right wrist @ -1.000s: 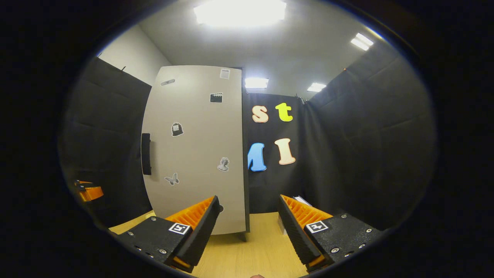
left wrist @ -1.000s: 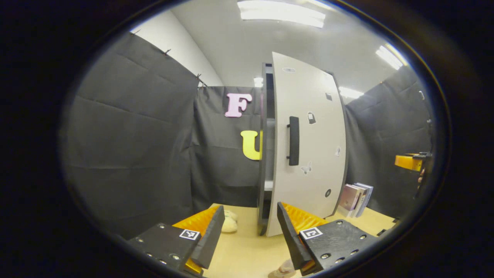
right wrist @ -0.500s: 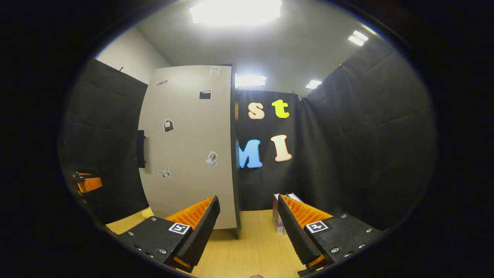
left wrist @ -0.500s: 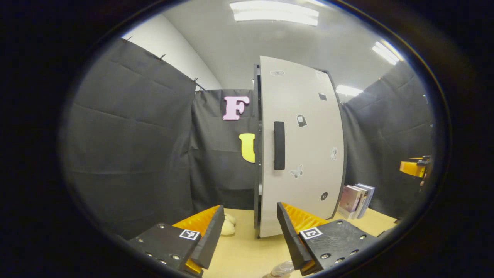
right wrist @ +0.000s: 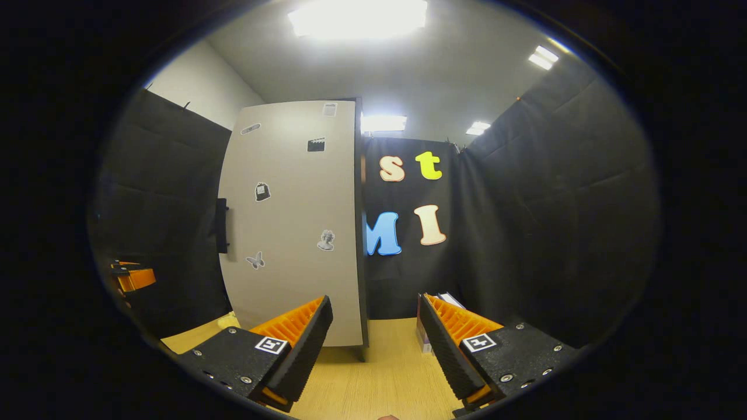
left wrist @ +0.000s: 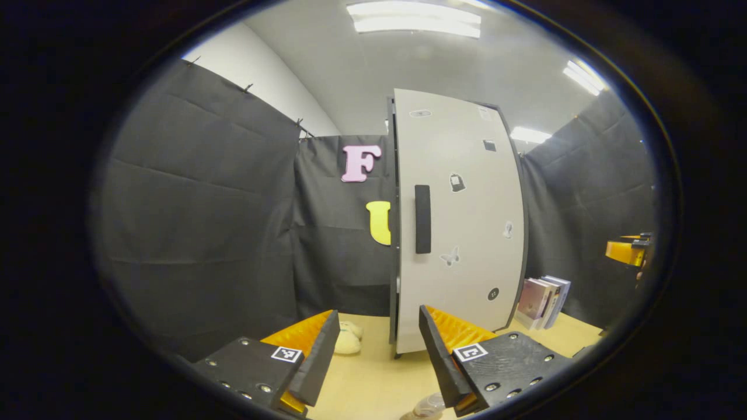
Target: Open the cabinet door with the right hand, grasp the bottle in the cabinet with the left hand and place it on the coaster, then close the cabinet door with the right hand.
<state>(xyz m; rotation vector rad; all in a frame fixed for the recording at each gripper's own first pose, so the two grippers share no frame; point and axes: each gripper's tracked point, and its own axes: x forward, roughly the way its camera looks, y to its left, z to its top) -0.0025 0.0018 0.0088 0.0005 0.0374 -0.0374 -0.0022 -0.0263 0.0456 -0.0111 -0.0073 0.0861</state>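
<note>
Both your claws spread and empty, cabinet door flush against the cabinet.

Your left gripper (left wrist: 379, 350) is spread wide over the table (left wrist: 373, 379), pinching nothing; a bottle (left wrist: 429, 405) stands just below its right finger, a pale plush toy (left wrist: 348, 341) just past the left one. Ahead stands the cabinet door (left wrist: 461, 233), handle (left wrist: 422, 219) facing you, books (left wrist: 543, 300) to its right. Your right gripper (right wrist: 373, 344) is also spread, with the door (right wrist: 292, 227) ahead and to its left.

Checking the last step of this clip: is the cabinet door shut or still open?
Shut, as far as both views show. The cabinet door lies flush against the cabinet's dark frame, no shelves visible past its handle edge.
</note>
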